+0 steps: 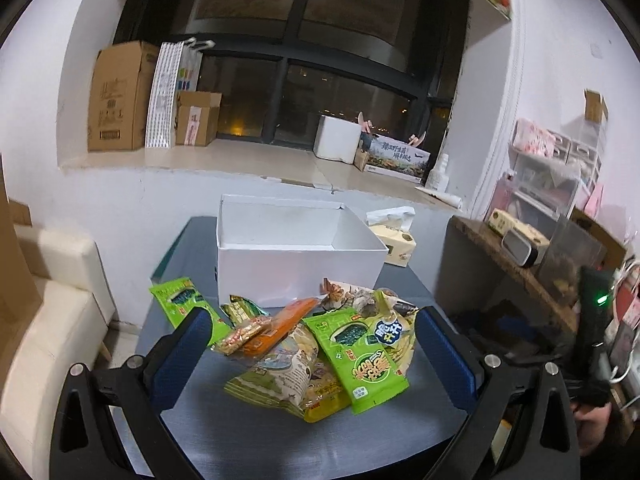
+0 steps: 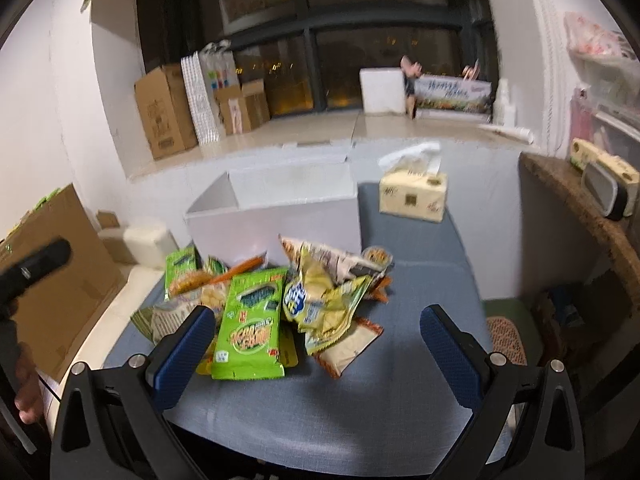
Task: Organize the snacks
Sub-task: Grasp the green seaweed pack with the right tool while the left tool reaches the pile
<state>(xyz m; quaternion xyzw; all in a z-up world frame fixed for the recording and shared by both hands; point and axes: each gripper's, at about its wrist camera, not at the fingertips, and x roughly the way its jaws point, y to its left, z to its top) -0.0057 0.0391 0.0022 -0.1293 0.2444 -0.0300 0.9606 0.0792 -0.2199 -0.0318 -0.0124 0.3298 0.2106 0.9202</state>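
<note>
A heap of snack packets (image 1: pixel 312 344) lies on the blue-grey table (image 1: pixel 280 432) in front of an open white box (image 1: pixel 296 248). A green seaweed packet (image 1: pixel 360 360) lies on top at the right, an orange packet (image 1: pixel 280 328) in the middle, another green packet (image 1: pixel 180 300) at the left. My left gripper (image 1: pixel 312 352) is open and empty, its fingers either side of the heap. In the right wrist view the heap (image 2: pixel 288 300) and the white box (image 2: pixel 276 208) lie ahead. My right gripper (image 2: pixel 316 344) is open and empty, just short of the green packet (image 2: pixel 250 332).
A tissue pack (image 1: pixel 394 242) stands right of the box and also shows in the right wrist view (image 2: pixel 414 194). A cream seat (image 1: pixel 48 320) is at the left, a wooden shelf (image 1: pixel 520 264) at the right. Cardboard boxes (image 1: pixel 120 96) stand on the window sill.
</note>
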